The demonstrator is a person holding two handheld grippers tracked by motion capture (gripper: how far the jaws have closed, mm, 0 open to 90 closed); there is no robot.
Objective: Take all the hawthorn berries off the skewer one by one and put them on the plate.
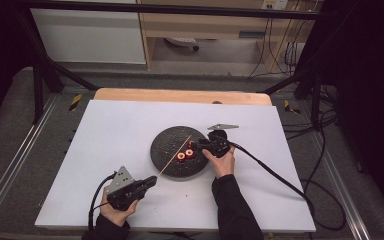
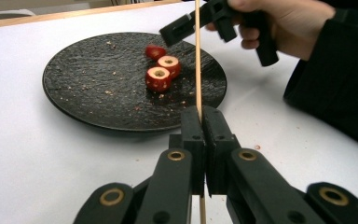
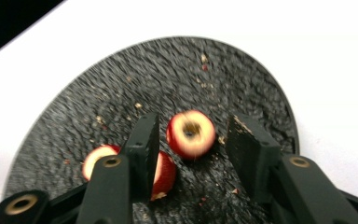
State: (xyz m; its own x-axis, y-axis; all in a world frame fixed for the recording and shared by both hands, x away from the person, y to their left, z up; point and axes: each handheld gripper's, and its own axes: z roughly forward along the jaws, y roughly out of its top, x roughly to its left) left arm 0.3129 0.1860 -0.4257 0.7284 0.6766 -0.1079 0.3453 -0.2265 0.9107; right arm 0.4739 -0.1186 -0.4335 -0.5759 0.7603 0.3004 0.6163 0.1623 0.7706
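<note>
The left gripper [image 2: 200, 116] has its jaws clamped on a skewer [image 2: 197, 51] slanting over the plate [image 2: 74, 88]. The right gripper [image 3: 191, 135] is spread wide around one fruit slice [image 3: 191, 133], not touching it; other slices [image 2: 158, 78] lie beside it on the plate.

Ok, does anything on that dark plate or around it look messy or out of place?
Only a little. Pale and reddish crumbs are scattered across the dark plate around the cored red fruit pieces, and a few specks lie on the white table on the right gripper's side. Nothing looks tipped or broken.
</note>
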